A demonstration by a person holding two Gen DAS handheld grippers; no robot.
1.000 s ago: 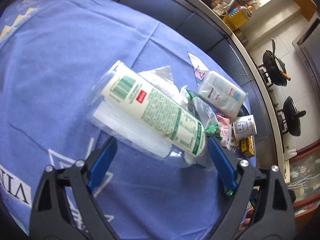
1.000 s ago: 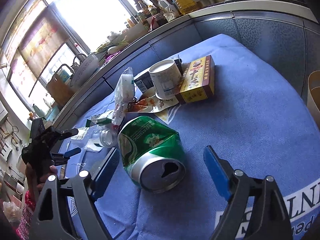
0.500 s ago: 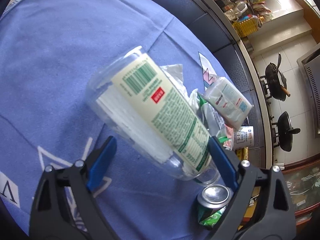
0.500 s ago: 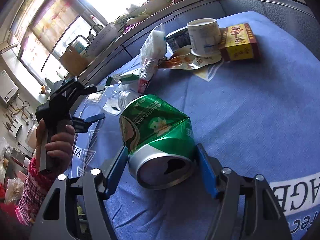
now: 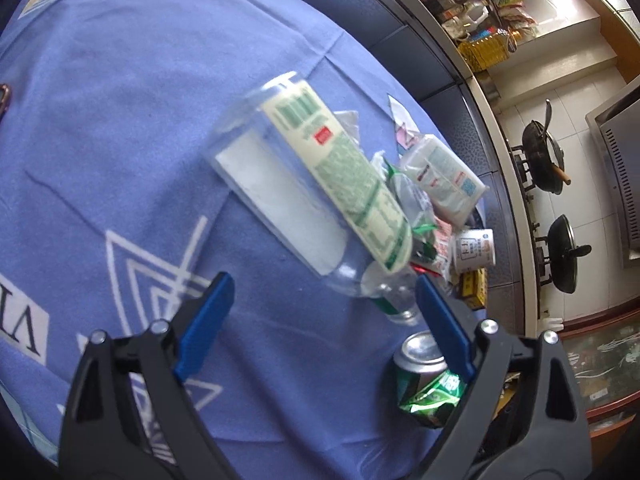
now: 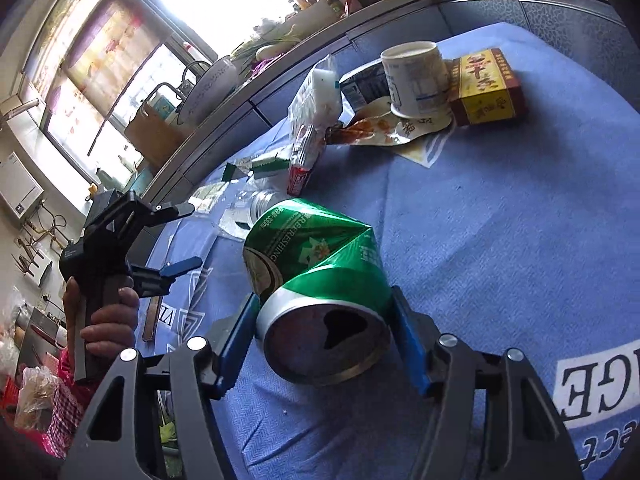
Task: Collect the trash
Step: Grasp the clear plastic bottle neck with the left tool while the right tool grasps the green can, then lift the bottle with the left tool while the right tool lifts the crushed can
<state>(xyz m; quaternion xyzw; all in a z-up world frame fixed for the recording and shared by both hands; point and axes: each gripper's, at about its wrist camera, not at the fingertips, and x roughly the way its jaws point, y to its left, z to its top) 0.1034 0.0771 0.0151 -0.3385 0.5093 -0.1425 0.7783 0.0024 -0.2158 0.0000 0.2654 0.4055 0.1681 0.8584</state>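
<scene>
A clear plastic bottle with a cream and green label lies on the blue cloth, just ahead of my open left gripper and outside its jaws. My right gripper is shut on a dented green can, held above the cloth; the can also shows low in the left wrist view. The left gripper shows open in the right wrist view. More trash lies beyond: a white cup, a yellow-red box, a plastic packet and wrappers.
The blue cloth covers the table. A dark counter edge runs behind the trash pile. Two black pans sit on a stove beyond. A sink, bowl and window are behind the table in the right wrist view.
My right gripper closed on the green can and lifted it. My left gripper pulled back from the bottle, which now lies ahead of the jaws; the can has come into the left view.
</scene>
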